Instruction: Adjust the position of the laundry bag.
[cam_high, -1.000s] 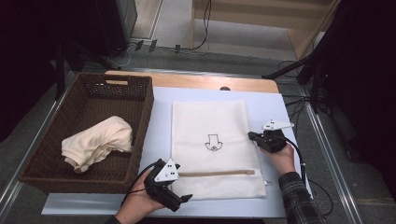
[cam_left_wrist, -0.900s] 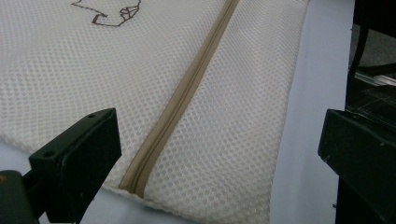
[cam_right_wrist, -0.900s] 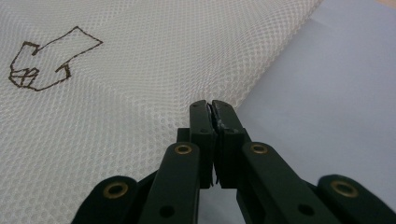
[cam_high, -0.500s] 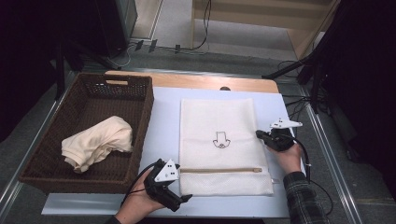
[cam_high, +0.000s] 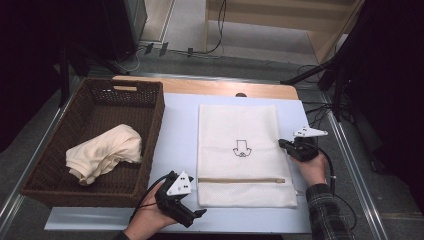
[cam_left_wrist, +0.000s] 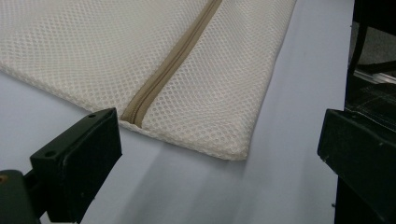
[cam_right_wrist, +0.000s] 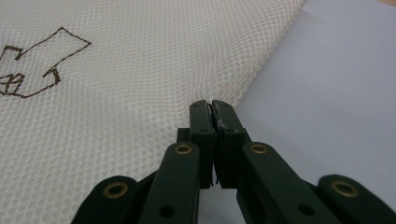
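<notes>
A white mesh laundry bag (cam_high: 245, 135) lies flat on the pale blue table (cam_high: 175, 135), with a tan zipper (cam_high: 240, 180) across its near end and a small drawn mark (cam_high: 241, 148) at its middle. My right gripper (cam_high: 281, 144) is at the bag's right edge, shut on the mesh there; up close the jaws (cam_right_wrist: 212, 109) press together over the edge of the bag (cam_right_wrist: 116, 93). My left gripper (cam_high: 194, 216) rests open at the bag's near-left corner. Between its wide jaws (cam_left_wrist: 217, 140) lie the zipper's end (cam_left_wrist: 173, 60) and the corner of the bag (cam_left_wrist: 116, 46).
A dark wicker basket (cam_high: 156, 125) stands at the left of the table and holds a crumpled cream cloth (cam_high: 105, 152). A wooden strip (cam_high: 210, 86) runs along the table's far edge. Cables and dark stands lie on the floor beyond.
The mesh bag has slid to the right across the table, along with my right gripper at its edge. My left gripper has stayed in place.
</notes>
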